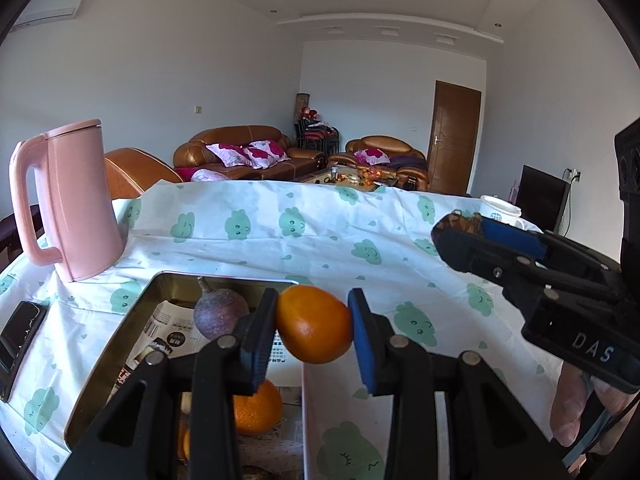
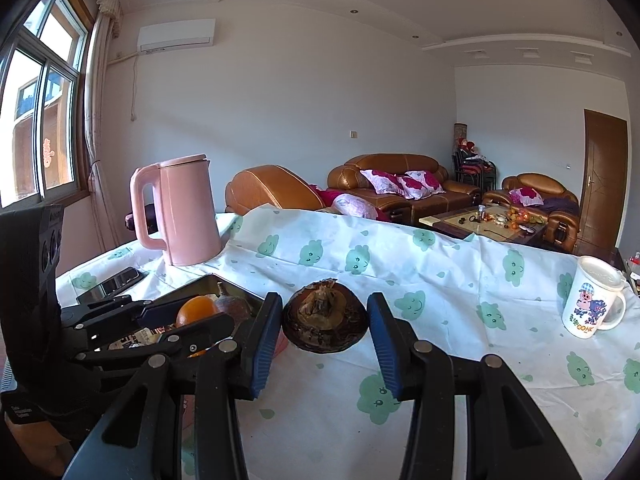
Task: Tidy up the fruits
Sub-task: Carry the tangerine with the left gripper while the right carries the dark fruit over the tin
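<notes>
Evidently a carrying step is in hand: a small orange [image 1: 315,324] is clenched by the left gripper [image 1: 314,330] and a dark brown fruit [image 2: 325,322] by the right gripper [image 2: 325,330], so release over the metal tin [image 1: 120,344] at eight o'clock is probably called for next.

two black hand-held grippers with blue pads

the left gripper [image 1: 314,330] has matte black linkage arms joined by round silver pins, each finger [image 1: 260,340] faced with ribbed blue padding. the right gripper [image 2: 326,326] matches it; beside the claw, its black body carries white "das" lettering and small screws.
</notes>
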